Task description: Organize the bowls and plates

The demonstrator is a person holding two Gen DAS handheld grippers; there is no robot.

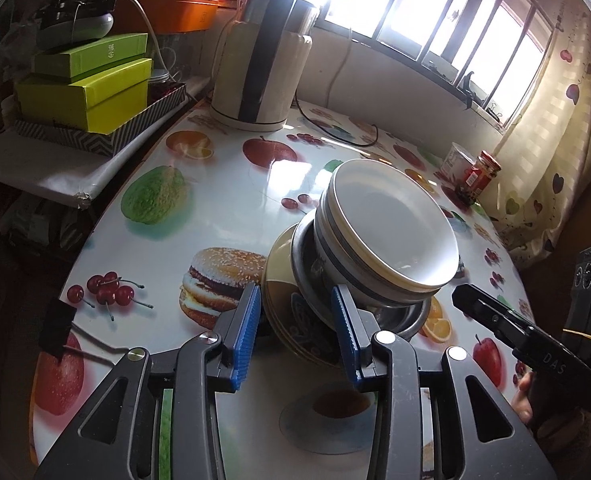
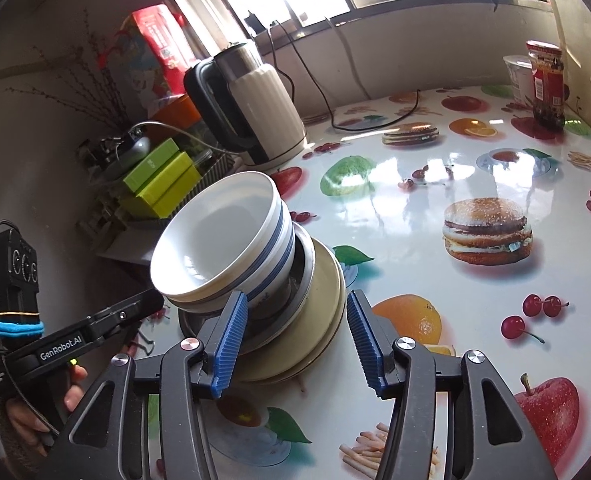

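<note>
A stack of dishes stands on the fruit-print table: nested white bowls with blue stripes (image 1: 391,236) on top, a metal dish (image 1: 307,280) under them, cream plates (image 1: 283,280) at the bottom. My left gripper (image 1: 297,332) is open, its jaws astride the near rim of the plates. In the right wrist view the bowls (image 2: 223,240) sit on the plates (image 2: 319,304). My right gripper (image 2: 295,340) is open, its jaws wide on either side of the plates' near edge. Each gripper shows in the other's view: the right one (image 1: 507,328) and the left one (image 2: 95,332).
A cream electric kettle (image 1: 259,64) with a black cord stands at the table's far edge. Green boxes (image 1: 91,80) lie stacked on a side shelf to the left. A red-lidded jar (image 1: 479,176) and a white cup (image 1: 455,160) stand at the far right by the curtain.
</note>
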